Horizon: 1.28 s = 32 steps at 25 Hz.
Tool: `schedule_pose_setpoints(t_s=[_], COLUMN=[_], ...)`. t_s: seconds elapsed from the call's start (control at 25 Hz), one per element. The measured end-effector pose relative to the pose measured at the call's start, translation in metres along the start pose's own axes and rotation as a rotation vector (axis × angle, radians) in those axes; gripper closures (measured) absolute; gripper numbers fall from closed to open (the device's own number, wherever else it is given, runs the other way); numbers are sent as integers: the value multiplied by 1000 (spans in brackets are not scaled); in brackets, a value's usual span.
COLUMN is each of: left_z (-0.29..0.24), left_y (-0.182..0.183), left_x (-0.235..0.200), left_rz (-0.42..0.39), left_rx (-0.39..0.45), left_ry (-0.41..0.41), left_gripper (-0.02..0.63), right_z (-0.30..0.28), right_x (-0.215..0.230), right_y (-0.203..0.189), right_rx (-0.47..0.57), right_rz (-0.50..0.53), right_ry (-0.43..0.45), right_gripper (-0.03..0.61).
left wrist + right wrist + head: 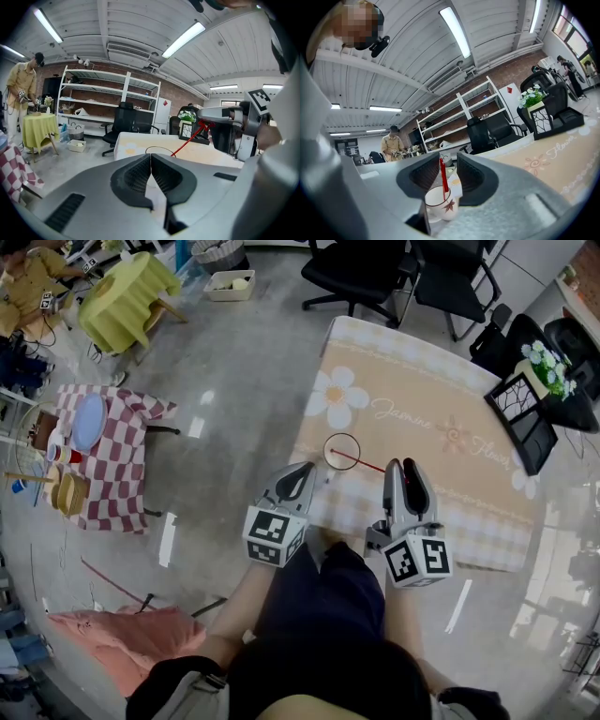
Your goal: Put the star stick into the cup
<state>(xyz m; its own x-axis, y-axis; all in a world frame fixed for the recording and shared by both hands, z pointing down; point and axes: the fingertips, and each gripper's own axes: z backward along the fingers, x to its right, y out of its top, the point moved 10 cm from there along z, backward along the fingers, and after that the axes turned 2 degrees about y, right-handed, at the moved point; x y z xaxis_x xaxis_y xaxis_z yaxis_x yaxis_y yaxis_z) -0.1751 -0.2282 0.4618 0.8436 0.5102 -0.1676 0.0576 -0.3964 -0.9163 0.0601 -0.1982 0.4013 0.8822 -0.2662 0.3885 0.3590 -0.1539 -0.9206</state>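
Observation:
A white cup [339, 446] with a dark rim stands on the beige flower tablecloth [441, 399]. A thin red star stick [361, 461] leans out of the cup toward my right gripper [404, 468]. In the right gripper view the stick [442, 174] rises from the leaf-printed cup [440, 206] between the jaws, which stand apart and do not press on it. My left gripper [305, 472] hovers just left of the cup, its pads [140, 176] closed together with nothing in them. The left gripper view shows the stick [186, 139] slanting up to the right gripper [220, 115].
A black frame and a pot of white flowers [544, 367] sit at the table's far right end. Black office chairs [366, 273] stand behind the table. A red-checked table [108, 460] and a yellow-covered one [127, 292] are to the left, and a pink cloth [122, 634] lies on the floor.

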Motion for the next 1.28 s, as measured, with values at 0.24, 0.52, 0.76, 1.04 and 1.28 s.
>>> schedule_pose_setpoints(t_s=[0.24,0.52,0.76,1.04,1.28], left_z=[3,5,7,13,14], left_y=[0,-1,1,0,0], left_x=[3,7,12,15,22], left_rz=[-12,-23,-31,-42,-53], left_rx=[-2,0,9,17,25], left_ry=[-11,-26,-42,-53,-79], left_gripper=[601,601,601,601,601], right_z=[4,13,21,33,46], right_x=[-2,-5,-7,-11,-9], right_y=[0,2,5,7,11], right_rx=[5,18,41,64,85], right_rz=[2,10,14,17,24], right_ry=[9,3,-6,-21,-50], right_gripper=[449,449,449,449,449])
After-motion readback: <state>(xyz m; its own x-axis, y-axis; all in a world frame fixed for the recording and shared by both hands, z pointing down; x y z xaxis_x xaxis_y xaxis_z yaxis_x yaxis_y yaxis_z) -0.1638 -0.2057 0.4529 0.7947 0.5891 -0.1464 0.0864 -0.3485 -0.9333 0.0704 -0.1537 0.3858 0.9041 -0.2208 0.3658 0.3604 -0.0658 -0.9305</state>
